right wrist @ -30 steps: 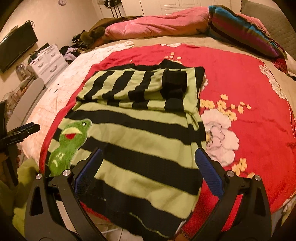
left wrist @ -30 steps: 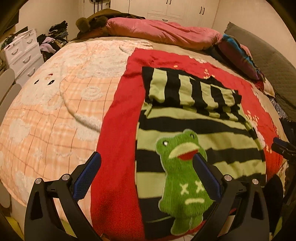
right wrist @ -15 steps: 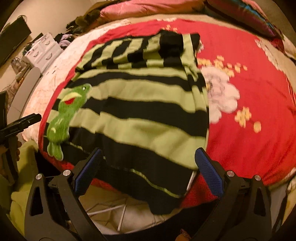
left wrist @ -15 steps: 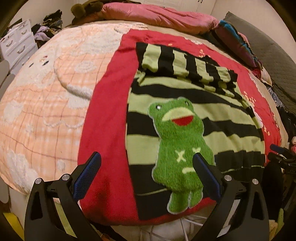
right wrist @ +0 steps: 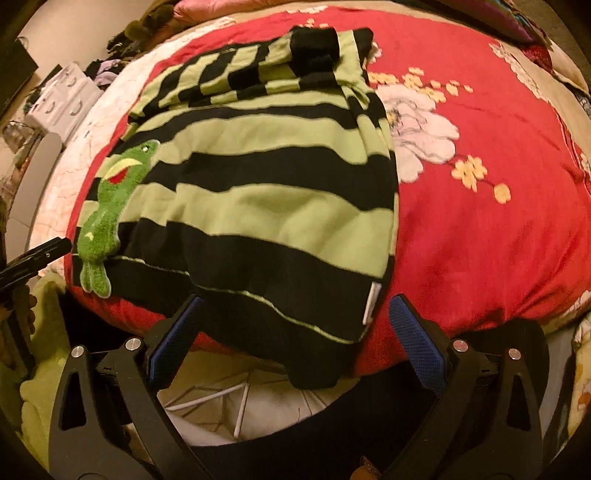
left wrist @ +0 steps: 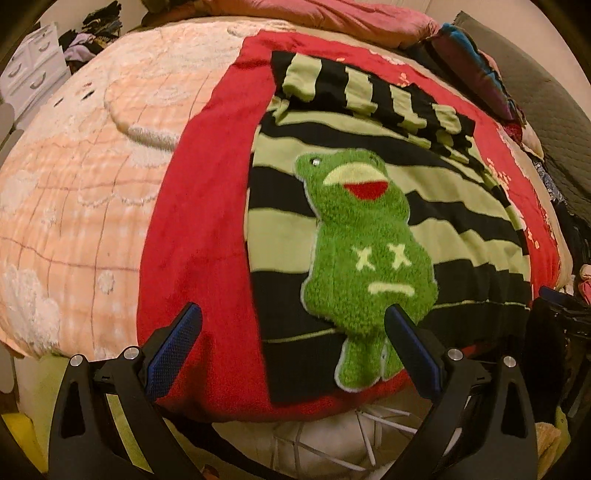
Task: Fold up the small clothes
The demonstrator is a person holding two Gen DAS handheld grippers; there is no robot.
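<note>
A green and black striped sweater [left wrist: 461, 236] with a fuzzy green frog patch [left wrist: 365, 251] lies flat on a red blanket [left wrist: 207, 206]; its sleeves are folded across the top. It also shows in the right wrist view [right wrist: 266, 206], where its black hem hangs over the bed's near edge. My left gripper [left wrist: 293, 349] is open and empty above the hem's left corner, by the frog's feet. My right gripper [right wrist: 295, 334] is open and empty above the hem's right part.
The red blanket [right wrist: 480, 229] with flowers covers the bed beside a peach patterned blanket [left wrist: 74, 192]. Pink bedding [left wrist: 332, 18] and pillows lie at the far end. White drawers [left wrist: 29, 70] stand at left. A white wire rack [right wrist: 229, 402] shows below the bed edge.
Both grippers have pulled back toward the bed's near edge, so the sweater's hem and the frog patch now sit close to the fingers. Both stay open.
</note>
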